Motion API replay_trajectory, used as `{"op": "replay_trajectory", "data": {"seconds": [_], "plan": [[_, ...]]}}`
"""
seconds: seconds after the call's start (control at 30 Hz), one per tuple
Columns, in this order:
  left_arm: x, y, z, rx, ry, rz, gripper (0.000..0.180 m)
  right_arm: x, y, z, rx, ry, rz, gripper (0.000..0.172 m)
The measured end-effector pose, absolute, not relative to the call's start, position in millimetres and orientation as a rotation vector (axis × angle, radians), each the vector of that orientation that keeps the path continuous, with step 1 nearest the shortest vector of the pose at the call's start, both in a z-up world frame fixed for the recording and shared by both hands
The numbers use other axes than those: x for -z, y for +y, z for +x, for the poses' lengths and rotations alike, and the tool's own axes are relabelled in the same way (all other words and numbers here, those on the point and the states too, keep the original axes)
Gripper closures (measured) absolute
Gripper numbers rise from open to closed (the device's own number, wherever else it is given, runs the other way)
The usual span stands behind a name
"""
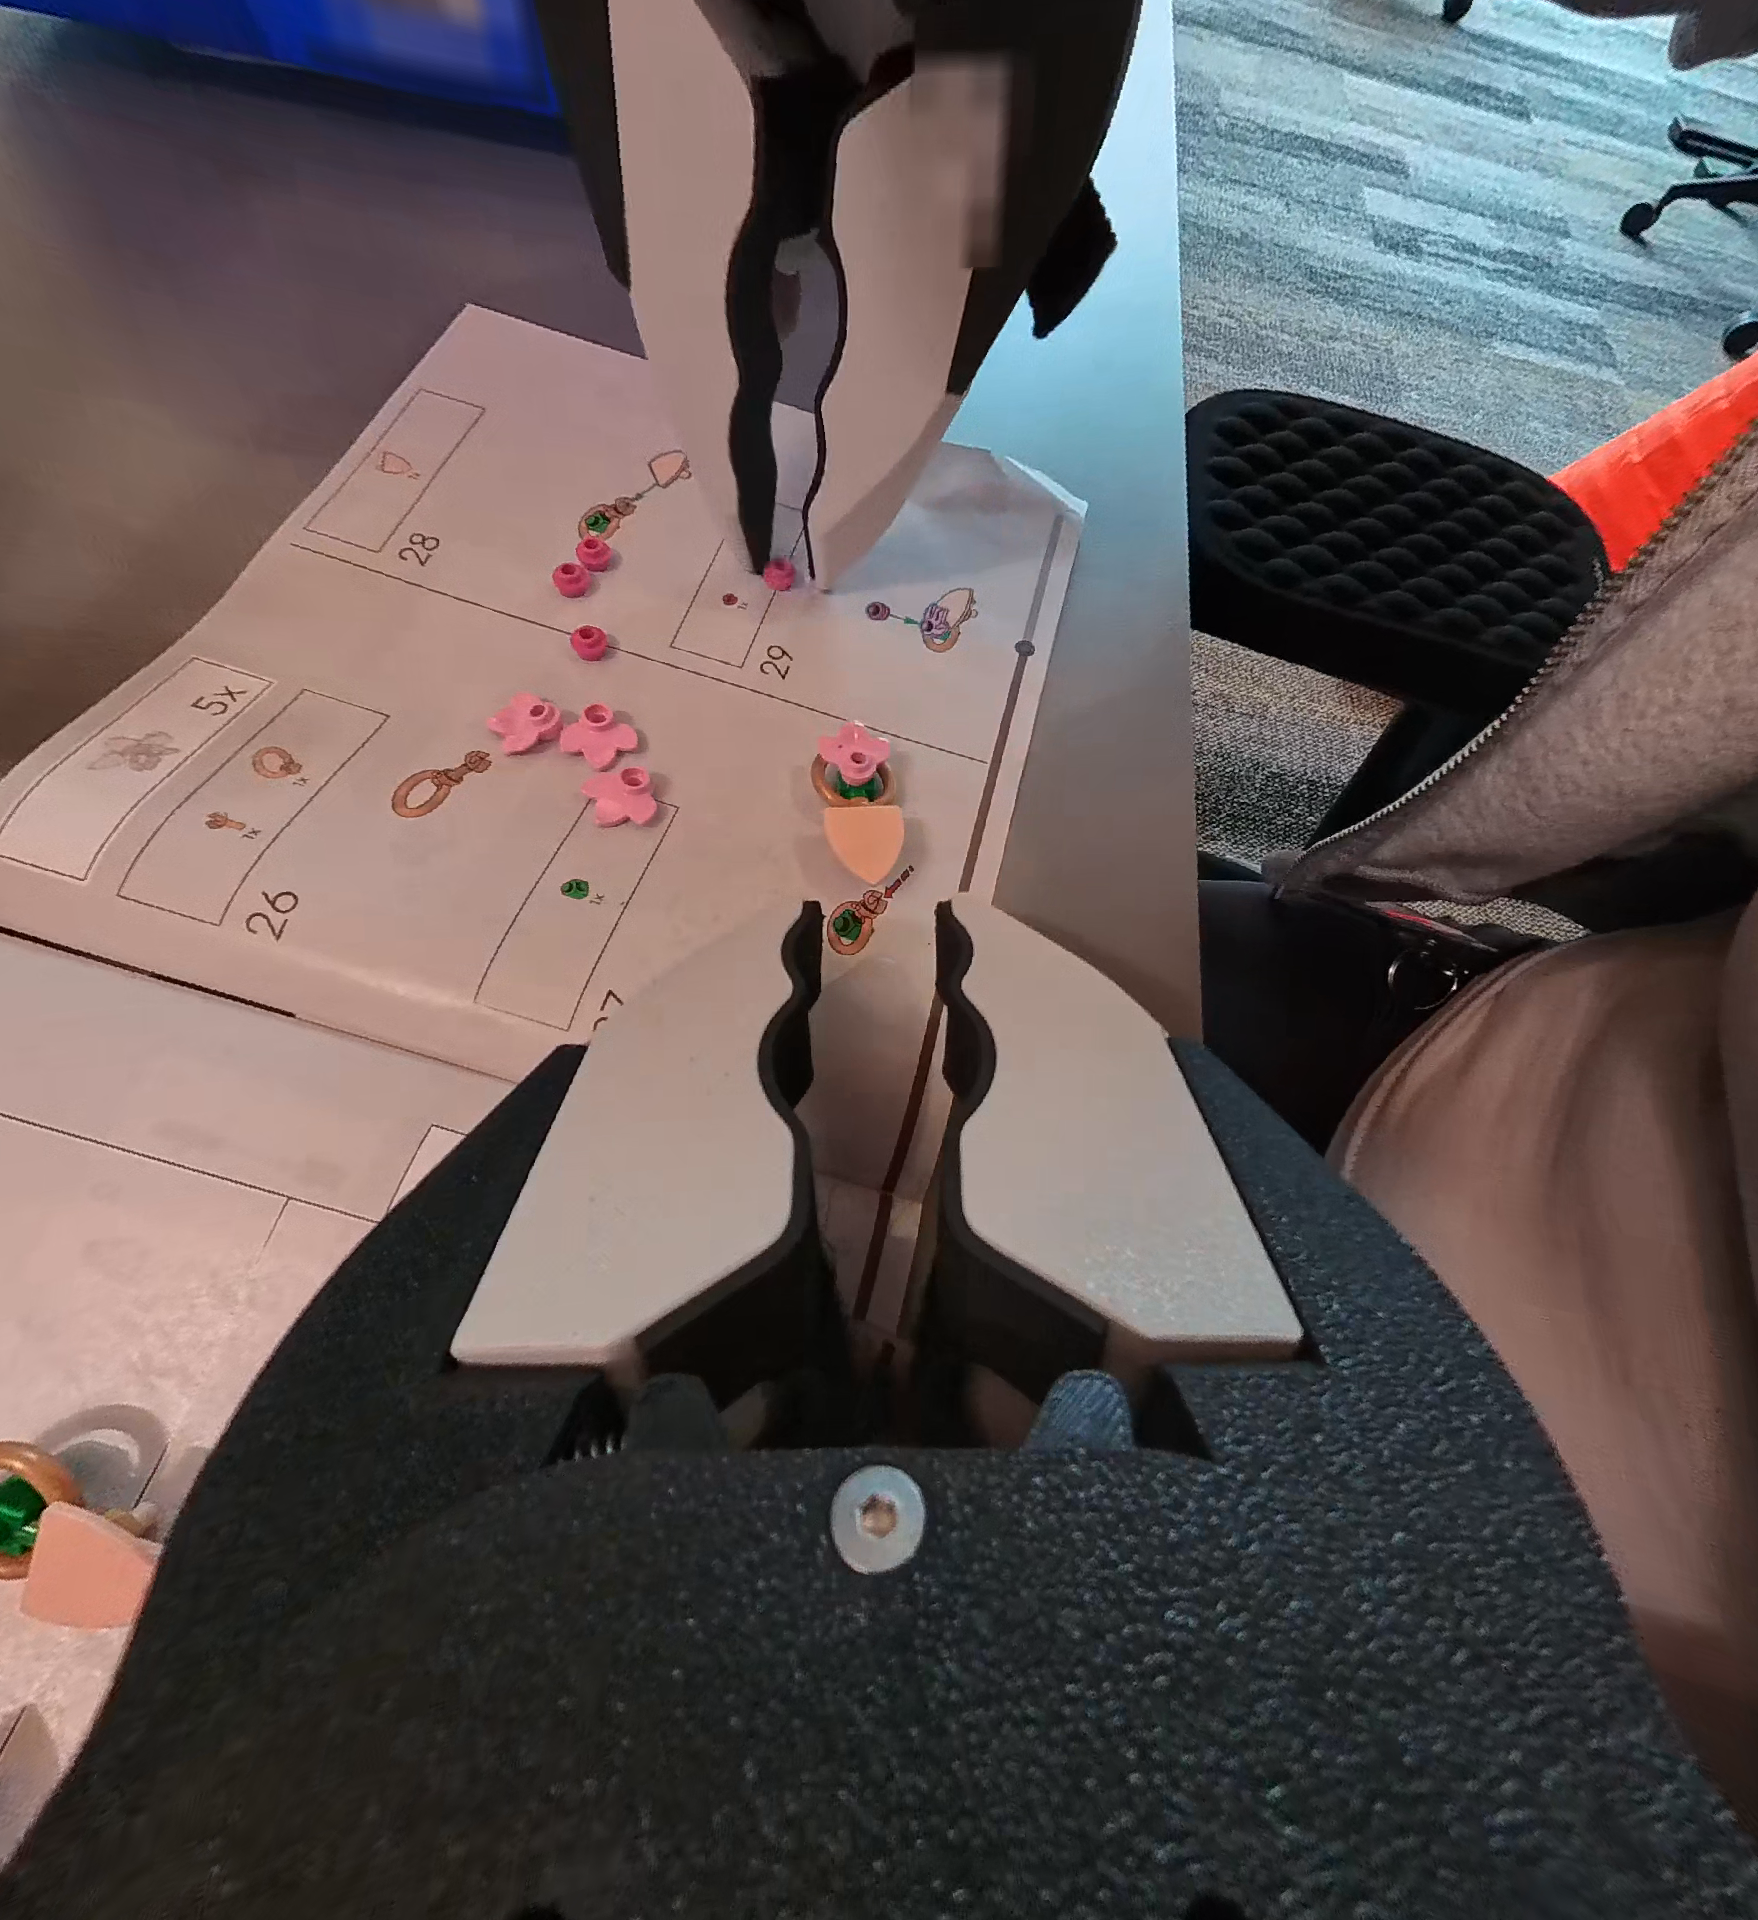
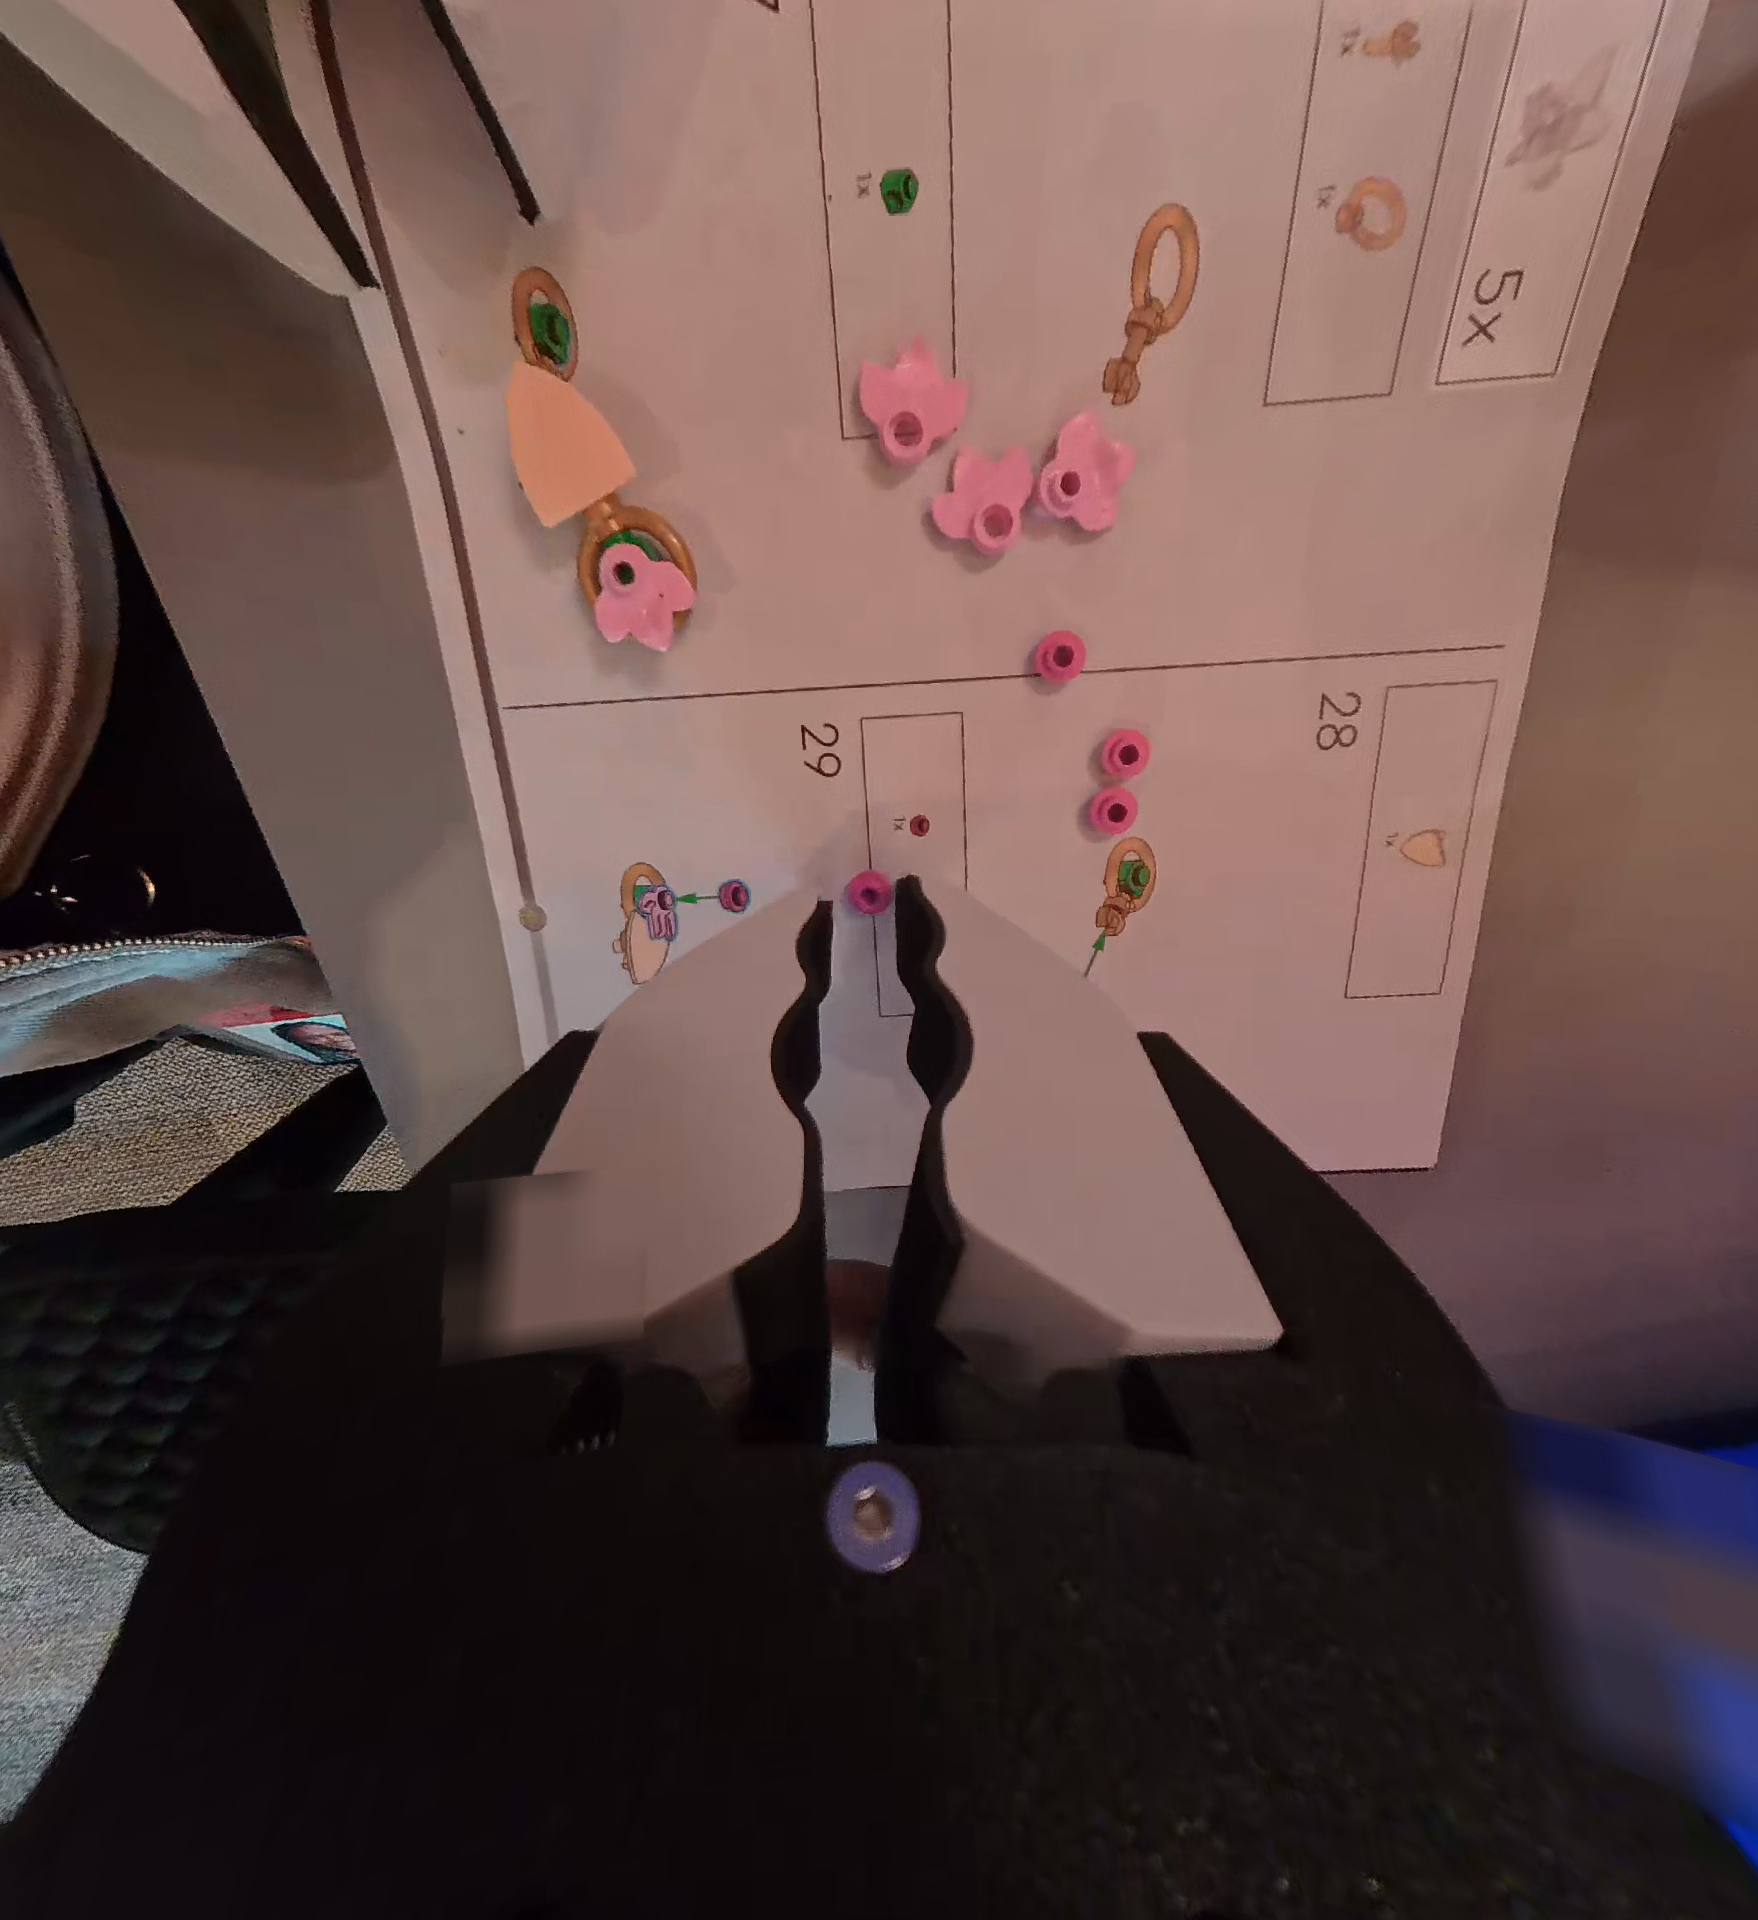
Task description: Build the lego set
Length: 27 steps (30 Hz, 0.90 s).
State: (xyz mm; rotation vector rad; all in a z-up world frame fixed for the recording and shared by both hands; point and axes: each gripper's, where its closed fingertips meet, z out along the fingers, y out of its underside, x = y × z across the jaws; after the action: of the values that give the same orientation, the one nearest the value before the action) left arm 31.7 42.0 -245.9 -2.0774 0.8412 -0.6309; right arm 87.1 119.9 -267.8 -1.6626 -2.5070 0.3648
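On booklet [image 2: 1218,582], right claw [image 2: 864,902] (parted) at magenta stud [image 2: 868,891]

Both tongs [image 1: 875,914] [image 2: 862,902] parted, fingertips down

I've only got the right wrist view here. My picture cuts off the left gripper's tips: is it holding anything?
Observer: No. The left gripper hangs over the open booklet with its jaws apart and only the page showing between them.
Operator: Any loose parts outside my picture?
Observer: Yes. A second gold ring with a green piece and a peach shield lies on the booklet's other page, off to the left gripper's left.
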Motion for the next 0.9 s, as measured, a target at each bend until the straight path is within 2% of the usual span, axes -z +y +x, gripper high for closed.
{"op": "replay_trajectory", "data": {"seconds": [0.9], "plan": [[246.1,41.7,31.9,0.639,0.840,-2.080,0.160,267.9,120.8,85.7,-0.354,-2.545,-1.684,0.166]]}}
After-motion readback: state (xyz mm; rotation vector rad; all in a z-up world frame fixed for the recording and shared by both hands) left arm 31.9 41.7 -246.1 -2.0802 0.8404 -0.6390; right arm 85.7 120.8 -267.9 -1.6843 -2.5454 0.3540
